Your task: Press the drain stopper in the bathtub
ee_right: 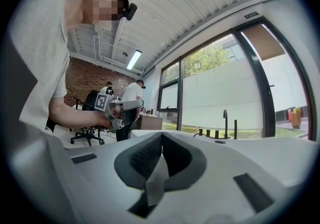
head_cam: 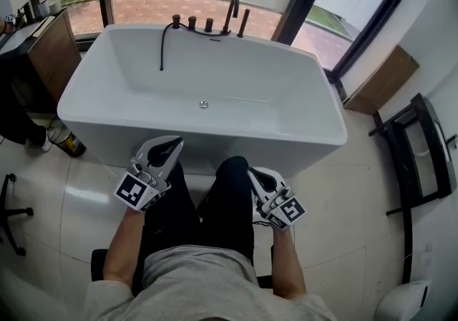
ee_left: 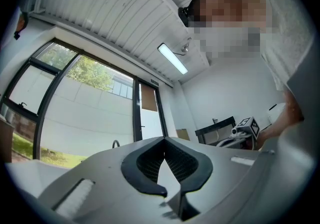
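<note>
A white freestanding bathtub (head_cam: 93, 94) stands in front of me. Its small round metal drain stopper (head_cam: 202, 104) sits in the middle of the tub floor. Dark faucet fittings (head_cam: 229, 16) line the far rim, and the faucet (ee_right: 225, 118) also shows in the right gripper view. My left gripper (head_cam: 174, 143) is held over my left thigh, just short of the tub's near wall, jaws shut on nothing (ee_left: 164, 139). My right gripper (head_cam: 252, 171) hovers over my right thigh, lower and further from the tub, also shut and empty (ee_right: 161, 134). Both point upward toward the windows.
A wooden cabinet (head_cam: 54, 51) stands left of the tub, with a bottle (head_cam: 68, 142) on the floor beside it. A black metal rack (head_cam: 422, 148) is at the right, a white bin (head_cam: 404, 302) at lower right. An office chair base (head_cam: 11, 212) lies at the left edge.
</note>
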A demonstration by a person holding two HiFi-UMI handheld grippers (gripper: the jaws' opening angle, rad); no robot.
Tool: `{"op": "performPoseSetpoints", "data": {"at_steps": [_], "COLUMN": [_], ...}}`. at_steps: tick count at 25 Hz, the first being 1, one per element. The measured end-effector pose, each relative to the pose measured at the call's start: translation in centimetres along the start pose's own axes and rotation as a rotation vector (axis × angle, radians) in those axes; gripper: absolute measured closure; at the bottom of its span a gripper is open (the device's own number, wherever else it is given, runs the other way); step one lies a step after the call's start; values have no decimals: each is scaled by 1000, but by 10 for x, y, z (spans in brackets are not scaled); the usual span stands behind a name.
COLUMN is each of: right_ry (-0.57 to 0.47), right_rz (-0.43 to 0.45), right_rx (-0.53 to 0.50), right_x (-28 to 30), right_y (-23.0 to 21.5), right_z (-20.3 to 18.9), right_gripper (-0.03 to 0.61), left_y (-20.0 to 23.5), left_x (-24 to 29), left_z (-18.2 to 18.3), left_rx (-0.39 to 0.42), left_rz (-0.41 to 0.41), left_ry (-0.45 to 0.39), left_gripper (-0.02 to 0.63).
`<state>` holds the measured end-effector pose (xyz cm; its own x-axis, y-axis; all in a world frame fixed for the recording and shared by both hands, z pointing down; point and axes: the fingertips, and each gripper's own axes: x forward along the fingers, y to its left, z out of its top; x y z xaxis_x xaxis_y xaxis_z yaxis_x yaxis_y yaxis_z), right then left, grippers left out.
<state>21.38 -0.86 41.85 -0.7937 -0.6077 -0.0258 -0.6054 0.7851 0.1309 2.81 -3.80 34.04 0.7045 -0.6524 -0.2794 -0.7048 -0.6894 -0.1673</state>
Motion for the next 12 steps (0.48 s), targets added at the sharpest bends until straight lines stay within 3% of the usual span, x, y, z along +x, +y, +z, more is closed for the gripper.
{"op": "performPoseSetpoints", "data": {"at_steps": [5,9,12], "right_ry": [11,121,218], "right_rz": [88,162,230], "right_rx": [-110,-238,-318], "right_x": [18,60,94], "right_y": [-41,-71,-96], "right_z": [42,63,54], "right_gripper": [579,578,578], "left_y": [18,48,66], "left_x": [18,42,65], "left_z": [10,-9,-38], "left_rx": [83,133,161], "left_rz": [13,13,-18], "left_ry": [73,106,138], "left_gripper": [617,617,617]}}
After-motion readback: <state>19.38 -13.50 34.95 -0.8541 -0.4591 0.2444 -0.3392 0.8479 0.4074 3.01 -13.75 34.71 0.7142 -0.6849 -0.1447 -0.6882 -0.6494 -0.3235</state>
